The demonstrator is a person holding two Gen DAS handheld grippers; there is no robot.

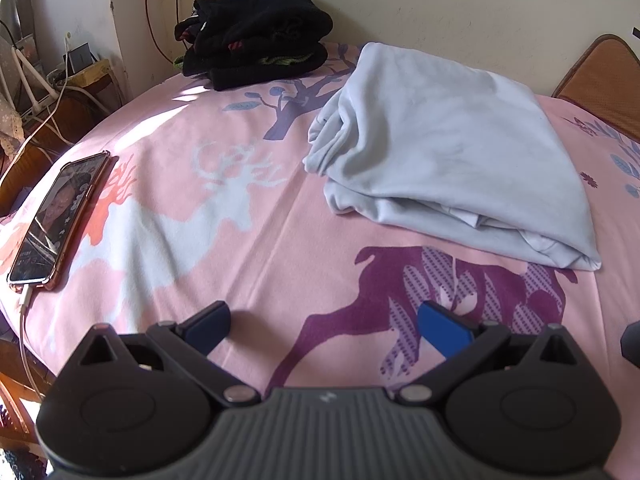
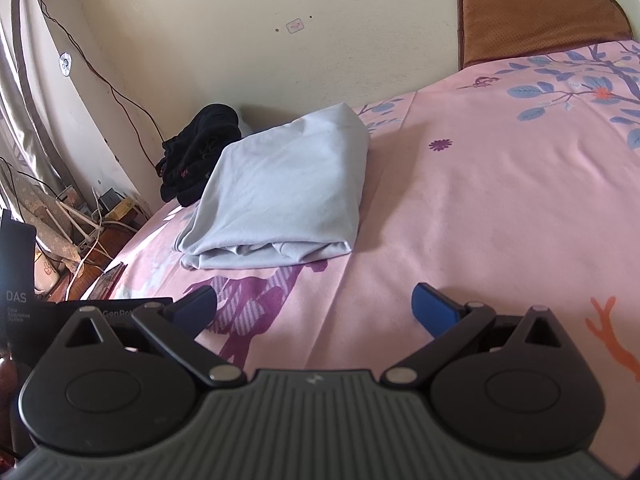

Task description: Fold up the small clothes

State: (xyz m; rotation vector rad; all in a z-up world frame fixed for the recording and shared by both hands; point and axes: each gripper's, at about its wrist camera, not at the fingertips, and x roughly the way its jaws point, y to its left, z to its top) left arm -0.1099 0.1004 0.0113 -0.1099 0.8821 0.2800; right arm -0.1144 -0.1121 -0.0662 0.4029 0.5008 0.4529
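Here the left gripper (image 1: 324, 326) and right gripper (image 2: 314, 306) are hanging spread wide and holding nothing, probably because the pale blue cloth (image 1: 448, 160) is lying folded on the bed (image 1: 240, 208).

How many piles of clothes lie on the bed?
2: a light blue pile in the middle of the bed, and a black pile by the wall behind it. Others may lie out of view.
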